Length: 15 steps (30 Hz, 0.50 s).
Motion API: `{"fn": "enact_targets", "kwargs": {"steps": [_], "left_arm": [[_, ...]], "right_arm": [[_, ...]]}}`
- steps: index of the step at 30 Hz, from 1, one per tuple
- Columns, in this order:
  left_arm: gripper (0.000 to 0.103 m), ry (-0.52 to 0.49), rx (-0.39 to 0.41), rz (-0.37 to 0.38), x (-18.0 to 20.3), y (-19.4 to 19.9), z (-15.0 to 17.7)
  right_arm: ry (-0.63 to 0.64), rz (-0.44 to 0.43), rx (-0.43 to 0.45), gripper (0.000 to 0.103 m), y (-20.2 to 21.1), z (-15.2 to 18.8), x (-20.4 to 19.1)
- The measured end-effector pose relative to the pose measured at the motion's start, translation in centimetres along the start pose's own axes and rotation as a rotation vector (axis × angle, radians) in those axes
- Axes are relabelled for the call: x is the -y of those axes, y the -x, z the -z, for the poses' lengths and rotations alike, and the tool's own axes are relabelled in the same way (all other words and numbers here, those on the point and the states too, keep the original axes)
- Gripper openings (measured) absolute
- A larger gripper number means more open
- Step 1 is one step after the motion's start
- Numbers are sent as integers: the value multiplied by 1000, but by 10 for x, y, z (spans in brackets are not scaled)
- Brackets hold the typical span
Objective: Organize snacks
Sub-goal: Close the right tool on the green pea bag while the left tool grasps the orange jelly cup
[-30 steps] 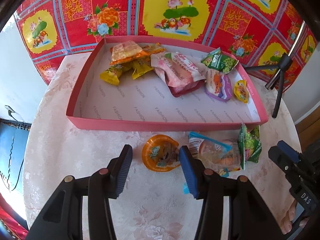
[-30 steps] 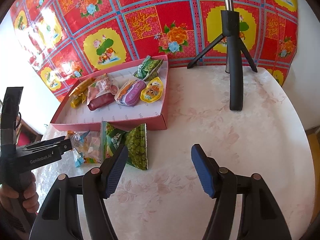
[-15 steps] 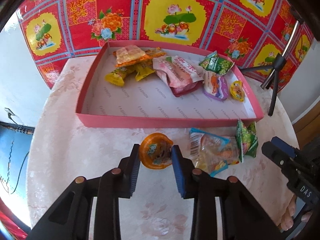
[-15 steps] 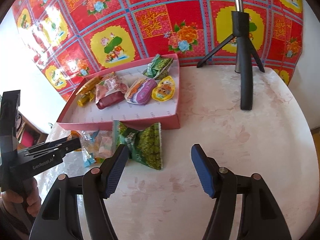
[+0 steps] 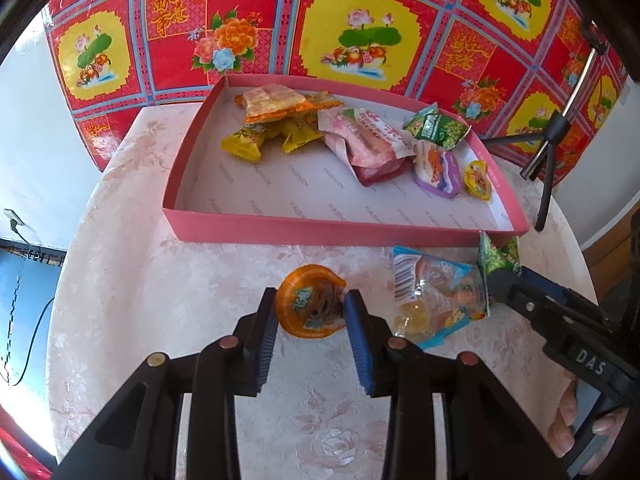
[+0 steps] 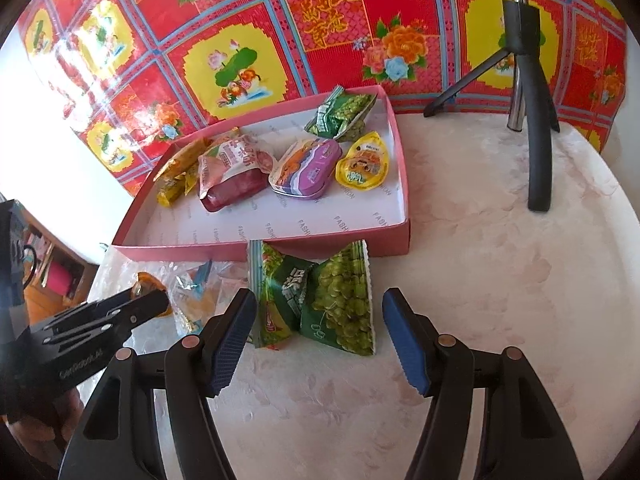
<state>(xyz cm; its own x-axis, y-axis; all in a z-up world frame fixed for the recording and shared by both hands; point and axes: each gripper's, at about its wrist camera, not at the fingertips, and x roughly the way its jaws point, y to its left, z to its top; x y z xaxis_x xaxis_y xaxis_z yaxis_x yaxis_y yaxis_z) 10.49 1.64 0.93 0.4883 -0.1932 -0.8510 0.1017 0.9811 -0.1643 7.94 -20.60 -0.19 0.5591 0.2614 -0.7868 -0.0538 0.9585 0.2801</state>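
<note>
An orange jelly cup (image 5: 308, 304) sits on the pale table between the pads of my left gripper (image 5: 311, 295). Both pads touch its sides, and the jaws are opening slightly. Right of it lies a clear snack packet with blue edges (image 5: 436, 292). A green pea packet (image 6: 340, 308) lies in front of the pink box (image 6: 260, 246), between the fingertips of my right gripper (image 6: 318, 300), which is open and does not touch it. The box holds several snacks: yellow packets (image 5: 244, 142), a pink packet (image 5: 360, 136), another green packet (image 5: 436, 128), a purple cup (image 5: 436, 168) and a yellow cup (image 5: 478, 178).
A black tripod (image 6: 536, 140) stands on the table to the right of the box. A red flowered cloth (image 5: 240, 40) hangs behind the table. The round table's edge (image 5: 64, 280) drops off at the left. A hand (image 5: 576, 432) holds the right gripper's handle.
My left gripper has closed from wide apart onto the orange jelly cup. My right gripper has moved left, so the green pea packet now lies between its fingertips.
</note>
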Motion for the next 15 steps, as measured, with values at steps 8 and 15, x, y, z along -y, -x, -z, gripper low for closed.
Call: {"fn": "enact_targets", "kwargs": {"steps": [8,15], "left_arm": [[37,-15,13,-4,2,2,-1],[37,-24,14,-9,3,1,-1]], "right_arm": [[27,29,32,68,-5,1,-4],[52,38,58,68,-5,3,-6]]}}
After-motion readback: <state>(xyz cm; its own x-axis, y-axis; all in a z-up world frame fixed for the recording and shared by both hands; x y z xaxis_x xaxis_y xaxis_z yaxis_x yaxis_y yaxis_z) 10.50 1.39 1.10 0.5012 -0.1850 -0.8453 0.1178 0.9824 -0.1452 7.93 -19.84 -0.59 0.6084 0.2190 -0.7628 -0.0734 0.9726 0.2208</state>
